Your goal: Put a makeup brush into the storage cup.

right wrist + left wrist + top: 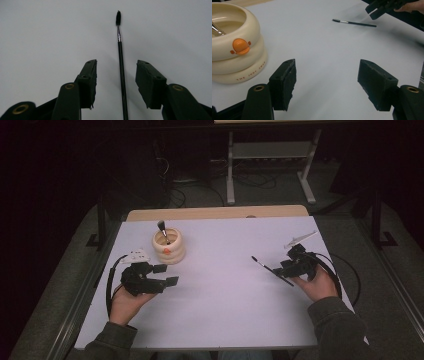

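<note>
A thin black brush point(272, 270) lies flat on the white table point(225, 315), bristle end toward the table's middle. My right gripper point(281, 268) straddles its handle. In the right gripper view the brush point(120, 62) runs between the jaws of my right gripper point(116, 63), with a gap on both sides and no pad touching it. My left gripper point(167, 275) rests open and empty at the left, just in front of a cream ringed holder point(169, 247) in which another brush point(163, 230) stands. In the left gripper view my left gripper point(327, 82) shows nothing between its pads, and the holder point(234, 60) is at the left.
The table's wooden far edge point(215, 213) lies behind the holder. Cables trail from both grippers beside the hands. Beyond the table stand a dark floor and a metal frame point(270, 155). In the left gripper view the lying brush point(354, 23) and the other gripper point(378, 8) appear far off.
</note>
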`<act>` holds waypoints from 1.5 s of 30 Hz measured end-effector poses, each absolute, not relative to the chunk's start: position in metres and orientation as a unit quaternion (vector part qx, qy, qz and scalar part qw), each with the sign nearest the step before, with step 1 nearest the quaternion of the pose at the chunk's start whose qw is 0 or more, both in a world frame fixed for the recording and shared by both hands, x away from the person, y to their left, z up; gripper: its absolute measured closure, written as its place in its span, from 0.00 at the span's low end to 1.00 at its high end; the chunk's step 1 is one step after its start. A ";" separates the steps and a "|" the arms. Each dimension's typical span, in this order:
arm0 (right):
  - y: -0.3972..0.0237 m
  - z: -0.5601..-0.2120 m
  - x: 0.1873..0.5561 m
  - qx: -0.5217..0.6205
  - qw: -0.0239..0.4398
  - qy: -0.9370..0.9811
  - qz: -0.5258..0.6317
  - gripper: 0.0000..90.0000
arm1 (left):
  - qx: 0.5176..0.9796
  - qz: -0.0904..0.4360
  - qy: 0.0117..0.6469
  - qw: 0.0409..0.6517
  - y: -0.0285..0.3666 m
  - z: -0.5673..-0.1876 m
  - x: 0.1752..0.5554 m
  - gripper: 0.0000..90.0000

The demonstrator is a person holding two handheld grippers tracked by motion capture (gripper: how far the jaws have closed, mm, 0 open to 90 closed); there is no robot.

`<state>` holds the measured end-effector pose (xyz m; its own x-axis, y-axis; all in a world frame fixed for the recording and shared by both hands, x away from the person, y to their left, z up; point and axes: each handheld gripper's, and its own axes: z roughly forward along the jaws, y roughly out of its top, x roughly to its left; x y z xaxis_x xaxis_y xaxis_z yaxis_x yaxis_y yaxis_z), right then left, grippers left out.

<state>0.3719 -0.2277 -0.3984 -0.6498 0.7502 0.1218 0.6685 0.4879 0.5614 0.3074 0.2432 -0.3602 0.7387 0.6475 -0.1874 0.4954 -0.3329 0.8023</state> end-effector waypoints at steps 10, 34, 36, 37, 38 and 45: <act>-0.228 -0.421 0.379 0.424 0.050 0.867 0.258 0.66 | 0.814 0.076 0.346 0.460 0.240 -0.362 0.307 0.34; -0.215 -0.428 0.380 0.398 0.075 0.890 0.210 0.94 | 0.818 0.082 0.343 0.455 0.240 -0.362 0.305 0.34; -0.216 -0.428 0.380 0.403 0.070 0.888 0.212 0.94 | 0.818 0.081 0.344 0.454 0.240 -0.362 0.305 0.34; -0.216 -0.428 0.381 0.405 0.069 0.887 0.212 0.94 | 0.817 0.080 0.344 0.455 0.239 -0.362 0.305 0.34; -0.216 -0.428 0.381 0.406 0.069 0.886 0.212 0.94 | 0.818 0.080 0.344 0.455 0.239 -0.362 0.305 0.34; -0.216 -0.428 0.382 0.419 0.061 0.881 0.212 0.95 | 0.818 0.080 0.338 0.457 0.240 -0.360 0.305 0.34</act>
